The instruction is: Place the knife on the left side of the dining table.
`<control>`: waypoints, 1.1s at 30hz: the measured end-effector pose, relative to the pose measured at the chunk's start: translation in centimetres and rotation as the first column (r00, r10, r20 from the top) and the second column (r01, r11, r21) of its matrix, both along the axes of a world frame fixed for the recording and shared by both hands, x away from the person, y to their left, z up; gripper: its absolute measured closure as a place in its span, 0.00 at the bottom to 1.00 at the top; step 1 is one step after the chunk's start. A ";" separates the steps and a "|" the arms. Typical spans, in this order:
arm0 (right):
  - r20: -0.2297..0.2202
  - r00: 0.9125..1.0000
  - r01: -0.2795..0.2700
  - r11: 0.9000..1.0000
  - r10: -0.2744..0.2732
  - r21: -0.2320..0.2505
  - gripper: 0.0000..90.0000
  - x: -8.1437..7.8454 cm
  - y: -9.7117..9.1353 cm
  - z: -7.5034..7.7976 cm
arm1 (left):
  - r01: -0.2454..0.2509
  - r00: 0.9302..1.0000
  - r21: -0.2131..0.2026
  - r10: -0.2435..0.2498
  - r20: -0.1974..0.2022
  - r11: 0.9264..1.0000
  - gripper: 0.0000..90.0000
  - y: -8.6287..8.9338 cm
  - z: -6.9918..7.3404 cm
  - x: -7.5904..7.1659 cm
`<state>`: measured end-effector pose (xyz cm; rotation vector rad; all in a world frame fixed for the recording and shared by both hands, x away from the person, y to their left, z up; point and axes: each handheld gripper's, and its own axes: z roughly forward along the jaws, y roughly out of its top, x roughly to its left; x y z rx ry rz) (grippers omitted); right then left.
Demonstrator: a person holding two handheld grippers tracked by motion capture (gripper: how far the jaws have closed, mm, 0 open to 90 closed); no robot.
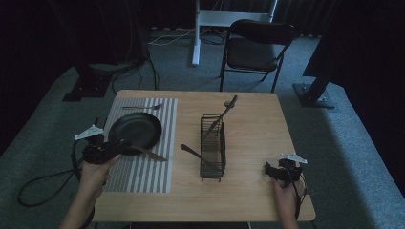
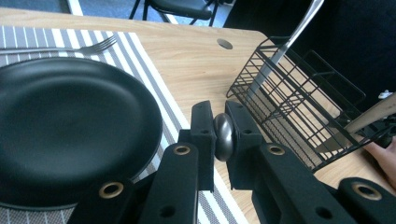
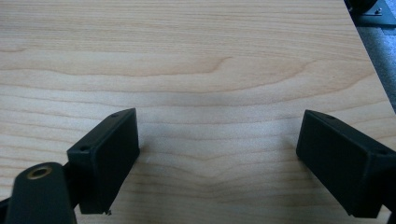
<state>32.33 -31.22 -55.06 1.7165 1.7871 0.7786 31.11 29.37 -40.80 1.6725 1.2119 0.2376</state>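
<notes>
The left gripper (image 1: pixel 107 151) is clamping the rounded end of a knife (image 1: pixel 148 153) handle between its jaws (the metal butt (image 2: pixel 224 136) is showing pinched there in the left gripper view). The knife's long axis is running from the jaws out to the right, blade lying over the striped placemat (image 1: pixel 143 176) just beside the black plate (image 1: pixel 136 130). A fork (image 1: pixel 142 107) is lying on the mat beyond the plate.

The wire basket (image 1: pixel 213 145) is standing right of the mat, holding two utensils that are leaning out of it. The left hand is the nearer one to plate and basket; its forearm is coming in low from the bottom edge.

The right gripper (image 1: pixel 274 171) is resting near the table's (image 1: pixel 253 200) right front corner, jaws spread wide and holding nothing, bare wood between them.
</notes>
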 end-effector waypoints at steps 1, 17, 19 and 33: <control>0.000 1.000 0.000 1.000 0.000 0.000 0.14 0.0 0.0 0.0 | -0.008 1.000 -0.011 0.008 -0.009 1.000 0.92 0.3 -0.2 0.1; 0.000 1.000 0.000 1.000 0.000 0.000 0.14 0.0 0.0 0.0 | -0.134 0.986 -0.059 0.127 -0.112 0.989 0.78 5.2 -4.7 0.9; 0.000 1.000 0.000 1.000 0.000 0.000 0.14 0.0 0.0 0.0 | -0.143 0.982 -0.059 0.135 -0.129 0.988 0.76 5.7 -5.2 0.9; 0.000 1.000 0.000 1.000 0.000 0.000 0.14 0.0 0.0 0.0 | -0.176 0.967 -0.052 0.162 -0.195 0.983 0.65 7.6 -8.7 1.4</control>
